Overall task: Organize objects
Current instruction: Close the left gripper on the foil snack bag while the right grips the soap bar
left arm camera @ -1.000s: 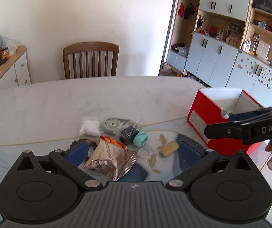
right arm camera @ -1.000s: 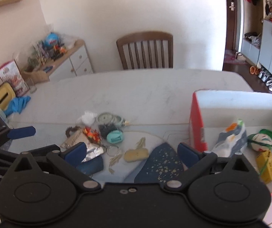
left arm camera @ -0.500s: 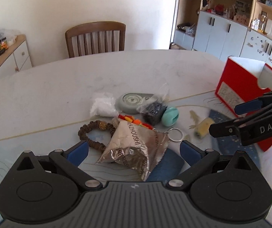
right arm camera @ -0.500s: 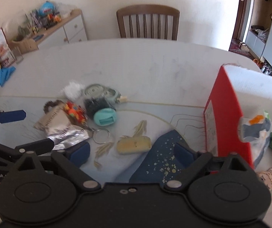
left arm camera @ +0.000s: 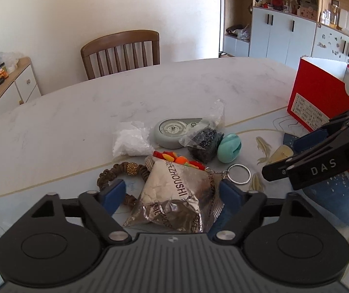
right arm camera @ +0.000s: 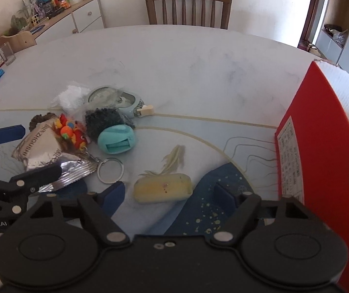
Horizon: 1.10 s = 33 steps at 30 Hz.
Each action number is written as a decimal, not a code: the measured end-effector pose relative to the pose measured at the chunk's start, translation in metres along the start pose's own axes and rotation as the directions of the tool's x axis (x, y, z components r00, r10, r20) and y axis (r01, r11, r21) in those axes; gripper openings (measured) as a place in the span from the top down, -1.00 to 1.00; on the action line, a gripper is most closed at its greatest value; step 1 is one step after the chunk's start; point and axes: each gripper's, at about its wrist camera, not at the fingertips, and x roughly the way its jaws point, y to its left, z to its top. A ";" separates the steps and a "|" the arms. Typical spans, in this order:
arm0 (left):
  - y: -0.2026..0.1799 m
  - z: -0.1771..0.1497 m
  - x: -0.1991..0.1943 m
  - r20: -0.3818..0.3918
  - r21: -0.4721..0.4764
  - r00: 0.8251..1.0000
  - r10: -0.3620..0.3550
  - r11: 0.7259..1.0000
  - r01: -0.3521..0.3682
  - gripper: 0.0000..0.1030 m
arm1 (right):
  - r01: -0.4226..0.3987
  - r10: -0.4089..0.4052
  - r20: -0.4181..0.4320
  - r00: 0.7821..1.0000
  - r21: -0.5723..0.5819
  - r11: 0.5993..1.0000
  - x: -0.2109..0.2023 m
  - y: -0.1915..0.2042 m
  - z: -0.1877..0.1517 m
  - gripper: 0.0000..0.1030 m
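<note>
Pick step: left tongs [left arm camera: 172, 193] closing around foil packet [left arm camera: 174, 195], right tongs [right arm camera: 169, 193] around yellow eraser [right arm camera: 162, 188]; neither gripped yet. Next: close, lift.

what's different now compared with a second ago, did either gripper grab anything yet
Both grippers have come down toward the table, jaws just closing partway. The left gripper now straddles the silver foil packet; the right gripper brackets the yellow bar. Neither visibly grips yet. The clutter and the red box lie as before.

Black gripper [left arm camera: 172, 195] bodies, blue pads [left arm camera: 114, 194], silver screws.
</note>
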 end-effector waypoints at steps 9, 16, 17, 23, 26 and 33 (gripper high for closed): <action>-0.007 -0.001 -0.001 0.007 0.015 1.000 0.005 1.000 -0.005 -0.24 | 0.017 -0.017 0.011 1.000 -0.041 0.999 0.001 0.006 0.001 -0.26; -0.008 0.001 -0.004 -0.004 0.002 1.000 0.006 1.000 -0.006 -0.06 | 0.023 -0.022 0.005 1.000 -0.057 0.998 -0.006 0.009 -0.002 0.03; -0.008 0.001 -0.005 -0.006 -0.001 1.000 0.008 1.000 -0.008 -0.03 | 0.026 -0.026 0.006 1.000 -0.057 0.998 -0.008 0.009 -0.002 0.03; -0.006 -0.001 -0.014 -0.020 -0.028 1.000 0.016 0.999 -0.017 0.03 | 0.018 -0.017 0.022 1.000 -0.029 0.999 -0.023 0.007 -0.008 0.03; -0.004 -0.004 -0.019 -0.028 -0.054 1.000 0.013 0.998 -0.015 0.05 | 0.006 -0.005 0.029 1.000 -0.021 1.000 -0.034 0.008 -0.013 0.03; -0.004 -0.013 -0.044 -0.032 -0.105 0.999 0.008 0.994 -0.011 0.05 | -0.026 0.027 0.054 0.998 -0.034 0.999 -0.069 0.015 -0.029 0.03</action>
